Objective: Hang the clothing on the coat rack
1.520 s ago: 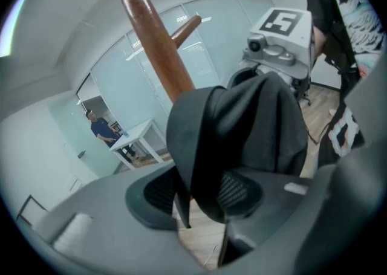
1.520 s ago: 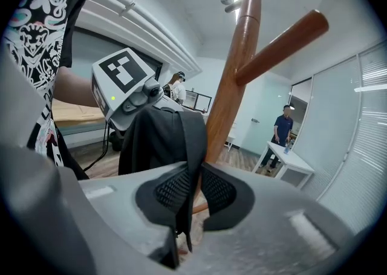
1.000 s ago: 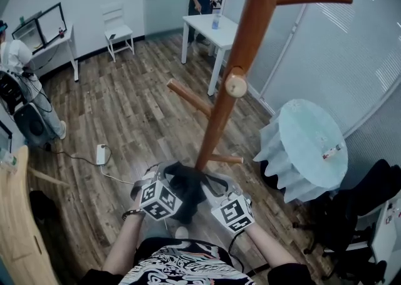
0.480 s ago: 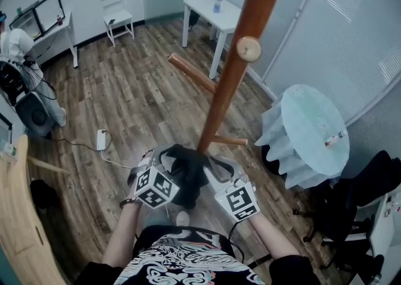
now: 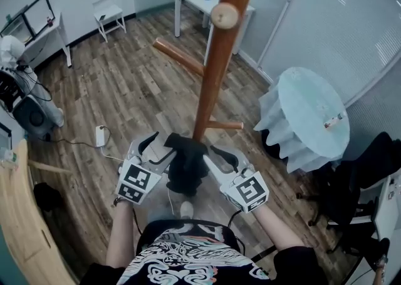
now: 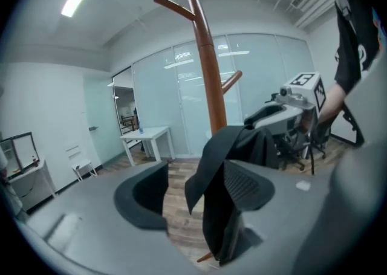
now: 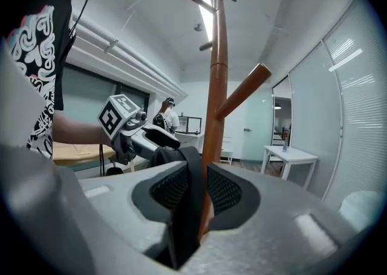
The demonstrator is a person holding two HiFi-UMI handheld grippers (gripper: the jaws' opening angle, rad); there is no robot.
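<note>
Clothing (image 5: 185,166) — a dark, bunched garment, its kind hard to tell — hangs between the two grippers in front of the person, just short of the rack (image 5: 212,74) and not yet on a peg. Left gripper (image 5: 160,146) has its jaws wide apart, and they have just been opening; in its own view the fabric drapes over one jaw only, with clear space before the other pad. Right gripper (image 5: 213,157) is nipped on a thick fold of the fabric (its jaws have just eased wider, yet the fold fills the gap between the pads, with a sliver of rack showing beside it low down). The head view cuts off the rack's top, and the garment hides its foot — one peg (image 5: 178,57) juts left higher up.
</note>
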